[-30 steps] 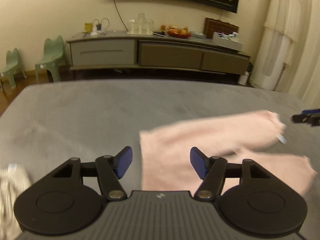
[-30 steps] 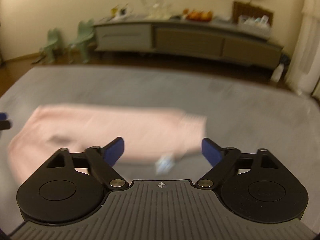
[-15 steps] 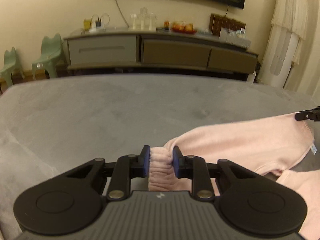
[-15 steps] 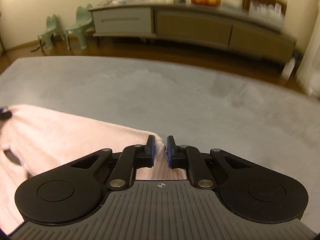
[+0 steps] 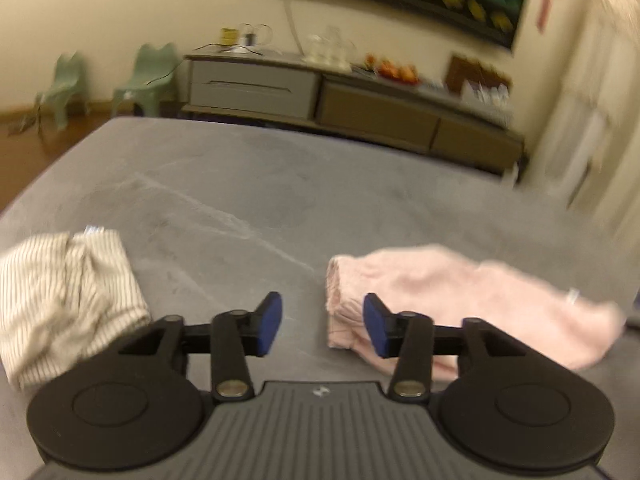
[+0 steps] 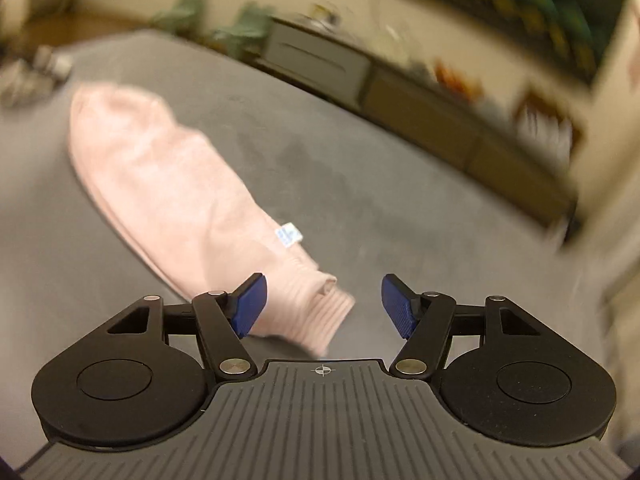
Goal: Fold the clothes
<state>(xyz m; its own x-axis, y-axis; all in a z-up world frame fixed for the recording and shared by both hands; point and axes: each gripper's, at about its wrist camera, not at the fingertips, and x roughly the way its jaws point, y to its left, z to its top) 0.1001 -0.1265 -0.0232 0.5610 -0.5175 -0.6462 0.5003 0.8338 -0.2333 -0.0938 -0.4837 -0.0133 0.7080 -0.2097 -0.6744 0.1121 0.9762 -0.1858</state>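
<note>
left claw [image 5: 322,328] opening, empty | right claw [image 6: 322,306] opening, empty | fuzzy pink garment [image 6: 168,184] folded long, ribbed cuff

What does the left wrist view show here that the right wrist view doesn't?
Only the left wrist view: a striped garment lying left of the left hand-held gripper, whose jaws are opening with nothing gripped.
Only the right wrist view: the right hand-held gripper, jaws also opening, pads off the cloth.
Both: the folded pink garment on the grey surface, its label, and the sideboard.
</note>
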